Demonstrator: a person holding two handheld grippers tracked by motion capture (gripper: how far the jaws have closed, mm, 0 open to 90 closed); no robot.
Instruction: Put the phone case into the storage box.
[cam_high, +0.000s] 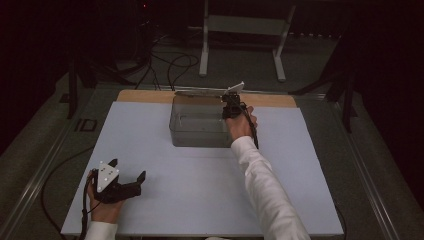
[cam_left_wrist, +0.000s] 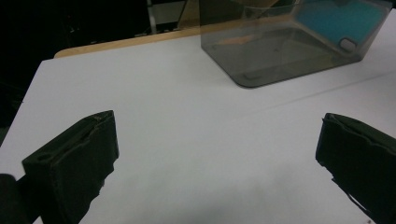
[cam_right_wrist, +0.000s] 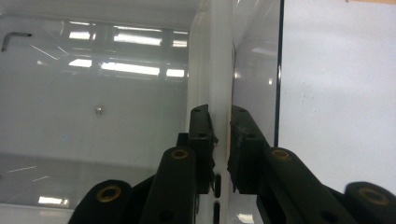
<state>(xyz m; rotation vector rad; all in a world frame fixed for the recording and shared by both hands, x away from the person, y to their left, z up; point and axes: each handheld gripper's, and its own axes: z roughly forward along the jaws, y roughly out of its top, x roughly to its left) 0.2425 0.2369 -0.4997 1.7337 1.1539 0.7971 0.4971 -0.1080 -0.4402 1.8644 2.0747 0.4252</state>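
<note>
The right claw (cam_right_wrist: 222, 140) is pinching the side wall of a clear plastic bin (cam_high: 200, 131) sitting mid-worktop (cam_high: 200, 190), seemingly to move or steady it; the left claw (cam_high: 127, 176) is resting near the front edge, jaws apart and holding nothing.

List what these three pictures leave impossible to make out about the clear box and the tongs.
- High view: the right tongs' tips, too small and dark.
- Right gripper view: the box, cut off by every edge.
- Left gripper view: the box's top, cut off; the turquoise patch behind its wall is unidentifiable.
</note>
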